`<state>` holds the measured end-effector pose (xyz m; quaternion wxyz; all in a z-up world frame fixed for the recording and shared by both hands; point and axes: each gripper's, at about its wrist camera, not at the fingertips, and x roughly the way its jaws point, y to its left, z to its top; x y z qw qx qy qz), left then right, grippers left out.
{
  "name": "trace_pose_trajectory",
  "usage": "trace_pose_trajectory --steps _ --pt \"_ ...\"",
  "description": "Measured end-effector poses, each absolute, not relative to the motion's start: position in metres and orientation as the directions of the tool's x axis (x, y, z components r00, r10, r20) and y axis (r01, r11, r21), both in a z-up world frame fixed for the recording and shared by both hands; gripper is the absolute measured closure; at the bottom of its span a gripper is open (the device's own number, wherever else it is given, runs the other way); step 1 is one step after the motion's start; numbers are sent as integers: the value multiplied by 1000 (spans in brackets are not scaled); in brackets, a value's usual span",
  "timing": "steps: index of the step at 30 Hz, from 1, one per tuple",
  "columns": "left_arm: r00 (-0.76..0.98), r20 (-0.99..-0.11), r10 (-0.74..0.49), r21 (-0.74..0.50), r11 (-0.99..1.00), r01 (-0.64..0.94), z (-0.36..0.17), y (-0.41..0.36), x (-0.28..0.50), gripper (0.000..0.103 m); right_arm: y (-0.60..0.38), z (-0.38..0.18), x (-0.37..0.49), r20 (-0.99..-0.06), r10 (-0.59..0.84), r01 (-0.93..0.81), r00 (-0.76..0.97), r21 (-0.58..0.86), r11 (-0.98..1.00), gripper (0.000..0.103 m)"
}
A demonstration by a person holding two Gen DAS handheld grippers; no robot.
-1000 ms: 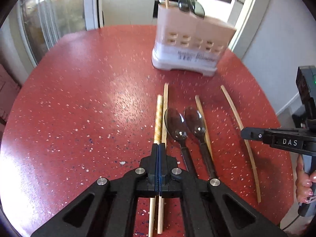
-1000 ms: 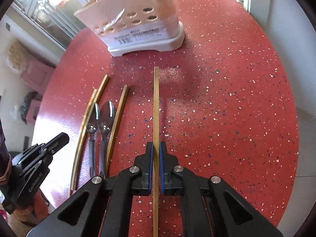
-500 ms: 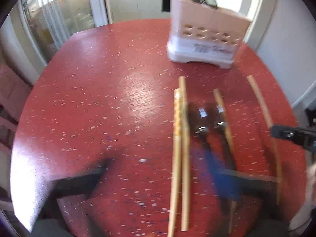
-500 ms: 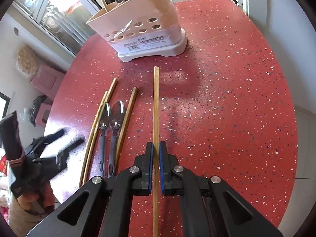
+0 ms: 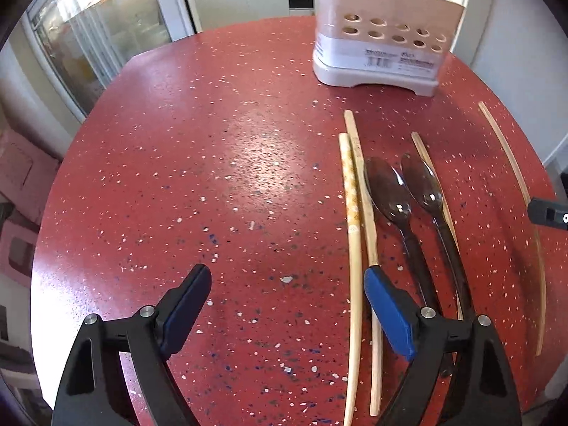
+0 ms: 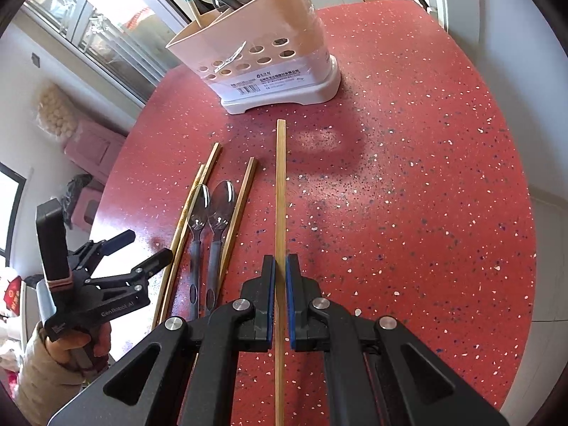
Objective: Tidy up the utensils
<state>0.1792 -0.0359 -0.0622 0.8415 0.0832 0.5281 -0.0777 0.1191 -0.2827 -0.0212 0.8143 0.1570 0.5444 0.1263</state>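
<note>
My left gripper (image 5: 287, 277) stands wide open above the red table, with nothing pressed between its pads. A patterned pale chopstick (image 5: 352, 213) lies just inside its right finger. A plain chopstick (image 5: 365, 195) passes under that finger. Two dark spoons (image 5: 388, 191) lie to the right, with another chopstick (image 5: 431, 174) beside them. My right gripper (image 6: 280, 266) is shut on a long bamboo chopstick (image 6: 280, 184) that points at the beige utensil holder (image 6: 262, 53). Whether this chopstick is off the table I cannot tell.
The holder (image 5: 380, 35) stands at the table's far side with a spoon and a stick in it. In the right wrist view the left gripper (image 6: 143, 246) and a hand (image 6: 71, 344) are at the left. The round table's edge (image 6: 532, 248) and a white wall are close on the right.
My left gripper has gone from shut to wide open and shifted left, so the pale chopsticks now lie at its right finger. The right gripper keeps its hold on the bamboo chopstick.
</note>
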Motion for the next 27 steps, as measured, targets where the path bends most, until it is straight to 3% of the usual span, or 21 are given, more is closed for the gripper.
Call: trace_pose_trajectory --steps 13,18,21,22,23,27 --pt "405 -914 -41 73 962 261 -66 -51 200 0 -278 -20 121 -851 370 -45 374 381 923 97" --pt "346 -934 -92 23 950 313 -64 -59 217 1 -277 -15 120 -846 376 -53 379 385 921 97" --pt "302 -943 -138 -22 933 360 -61 -64 220 22 -277 -12 120 -843 380 -59 381 388 920 97" --pt "299 -943 -146 -21 923 385 -59 -68 219 34 -277 -11 120 -843 381 -61 381 388 920 97" --pt "299 -942 -152 -20 915 402 -58 -72 217 62 -277 -11 120 -843 378 -62 382 385 921 97" --pt "328 -931 -158 -17 919 394 -57 -75 209 67 -280 -10 118 -840 379 -55 389 389 919 97"
